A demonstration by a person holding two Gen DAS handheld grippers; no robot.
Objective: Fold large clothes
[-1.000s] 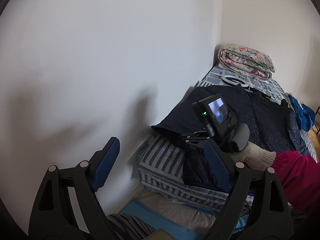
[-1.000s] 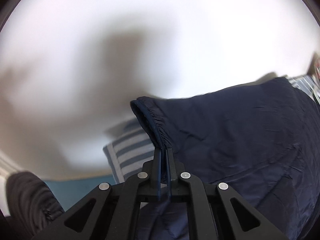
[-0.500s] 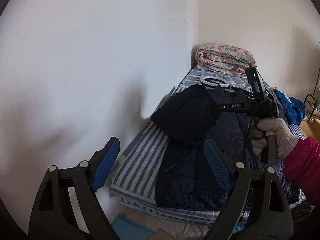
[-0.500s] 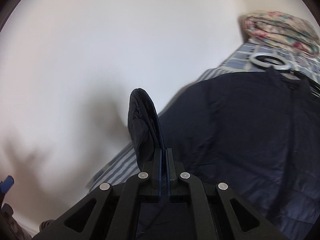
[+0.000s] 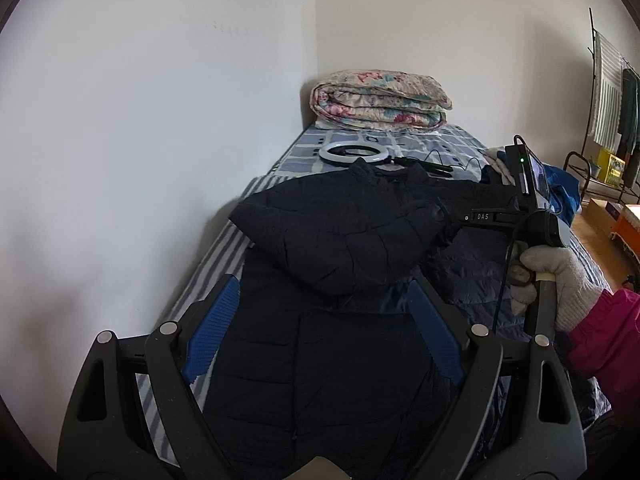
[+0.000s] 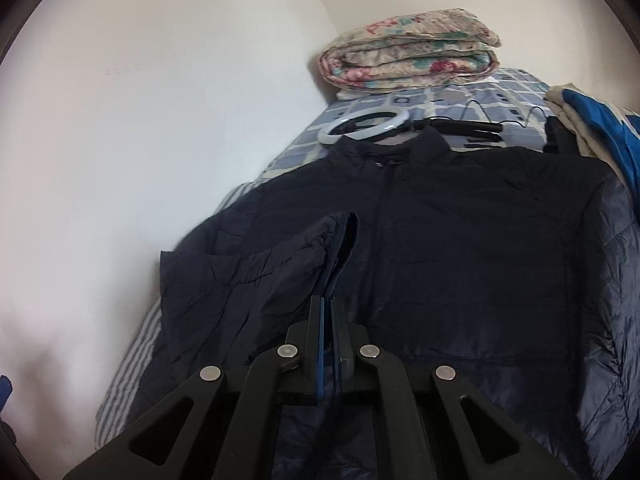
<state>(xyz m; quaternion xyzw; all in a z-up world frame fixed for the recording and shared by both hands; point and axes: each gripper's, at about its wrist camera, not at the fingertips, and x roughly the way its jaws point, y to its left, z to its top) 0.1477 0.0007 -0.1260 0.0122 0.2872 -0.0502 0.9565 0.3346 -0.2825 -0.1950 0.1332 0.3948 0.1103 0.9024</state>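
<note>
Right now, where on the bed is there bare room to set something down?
Bare patches: the striped sheet between wall and jacket, and the checked cover between quilt and ring light. The right edge is crowded with blue clothing.

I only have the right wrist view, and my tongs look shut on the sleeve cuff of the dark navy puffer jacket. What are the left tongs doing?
Observer: The left tongs are open and empty, above the lower half of the dark navy puffer jacket.
Operator: Is the sleeve across the chest yet?
Observer: Yes, from the left wrist view the sleeve lies folded over the front, and the right tongs pinch its cuff.
Operator: Anything to the right of the bed?
Observer: A metal clothes rack stands by the far wall, over a wooden floor.
</note>
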